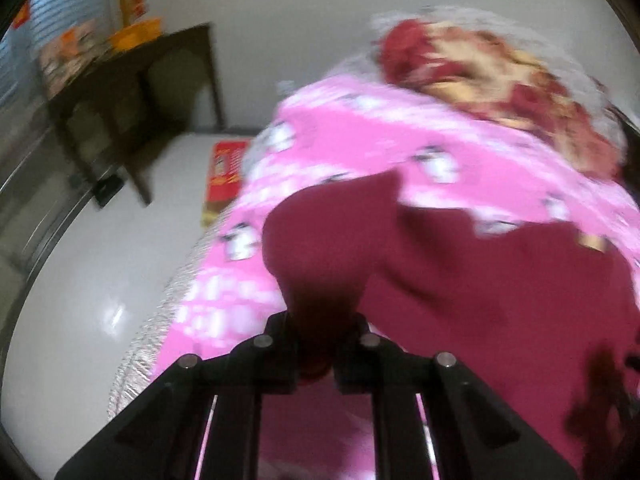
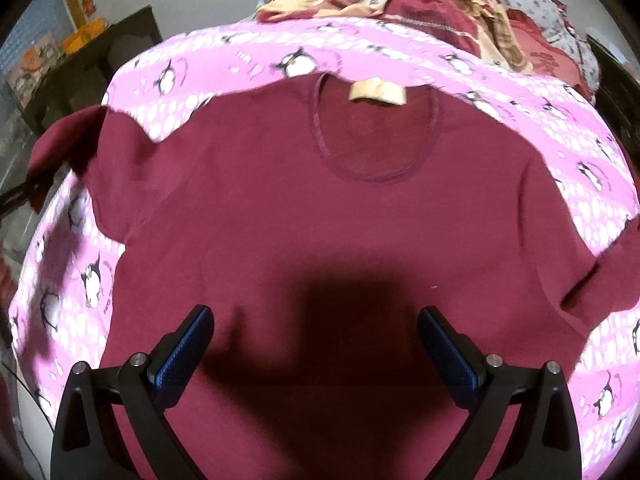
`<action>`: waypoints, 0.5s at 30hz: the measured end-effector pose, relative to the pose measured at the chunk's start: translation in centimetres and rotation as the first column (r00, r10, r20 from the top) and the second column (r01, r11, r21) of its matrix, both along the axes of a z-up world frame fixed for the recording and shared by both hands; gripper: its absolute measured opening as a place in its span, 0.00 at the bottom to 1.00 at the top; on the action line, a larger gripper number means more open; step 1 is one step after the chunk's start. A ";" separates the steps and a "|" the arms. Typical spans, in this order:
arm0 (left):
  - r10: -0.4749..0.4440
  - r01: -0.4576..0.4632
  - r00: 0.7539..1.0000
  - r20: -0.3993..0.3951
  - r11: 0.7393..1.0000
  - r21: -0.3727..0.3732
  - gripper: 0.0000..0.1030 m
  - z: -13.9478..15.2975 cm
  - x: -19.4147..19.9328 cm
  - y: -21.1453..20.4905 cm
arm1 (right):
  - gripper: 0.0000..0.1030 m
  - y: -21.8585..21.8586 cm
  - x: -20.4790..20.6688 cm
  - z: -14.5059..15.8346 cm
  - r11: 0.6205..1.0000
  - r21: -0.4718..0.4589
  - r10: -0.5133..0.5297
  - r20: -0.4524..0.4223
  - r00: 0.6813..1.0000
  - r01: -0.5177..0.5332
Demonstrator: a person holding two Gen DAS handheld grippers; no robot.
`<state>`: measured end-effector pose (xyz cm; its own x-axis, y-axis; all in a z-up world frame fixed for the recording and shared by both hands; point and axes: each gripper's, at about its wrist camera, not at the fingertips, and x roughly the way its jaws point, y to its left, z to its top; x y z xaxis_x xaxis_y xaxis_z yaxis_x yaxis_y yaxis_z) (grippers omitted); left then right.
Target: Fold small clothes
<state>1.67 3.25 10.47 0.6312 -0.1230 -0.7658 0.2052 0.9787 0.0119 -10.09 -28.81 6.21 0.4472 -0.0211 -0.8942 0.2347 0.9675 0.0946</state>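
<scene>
1. The dark red cotton T-shirt lies flat, neck up, on the pink penguin-print blanket.
2. The left gripper is pinched tight on a bunch of the shirt's cloth.
3. The right gripper is wide open above the shirt, holding nothing.
4. Folding looks barely started; all the folds are left.

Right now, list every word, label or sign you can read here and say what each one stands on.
None reads with certainty.
Neck label on the maroon shirt: blank or too blurred.
Lettering beside the penguins on the pink sheet: too small.
Red character on the red and cream blanket: unclear.
Red box on the floor: blurred.
</scene>
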 end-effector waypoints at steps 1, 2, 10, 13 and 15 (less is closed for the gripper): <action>-0.038 0.038 0.999 0.005 0.999 -0.011 0.11 0.8 -0.9 -1.3 | 1.00 -0.6 -0.2 0.3 1.000 0.002 -0.012 0.009 1.000 0.012; -0.069 0.069 0.998 0.007 0.997 -0.021 0.11 1.5 -1.5 -2.4 | 1.00 -1.1 -0.4 0.6 1.000 0.003 -0.023 0.017 1.000 0.023; -0.339 0.335 0.941 -0.015 0.935 -0.119 0.11 3.2 -8.0 -14.3 | 1.00 -6.5 -2.9 2.9 0.991 0.013 -0.131 0.082 0.988 0.130; -0.416 0.406 0.908 -0.046 0.902 -0.146 0.11 1.9 -10.2 -18.7 | 1.00 -8.7 -4.1 3.2 0.984 0.028 -0.180 0.090 0.979 0.178; -0.452 0.436 0.888 -0.087 0.886 -0.162 0.12 0.4 -11.6 -21.0 | 1.00 -10.1 -4.9 3.4 0.978 0.035 -0.209 0.093 0.974 0.206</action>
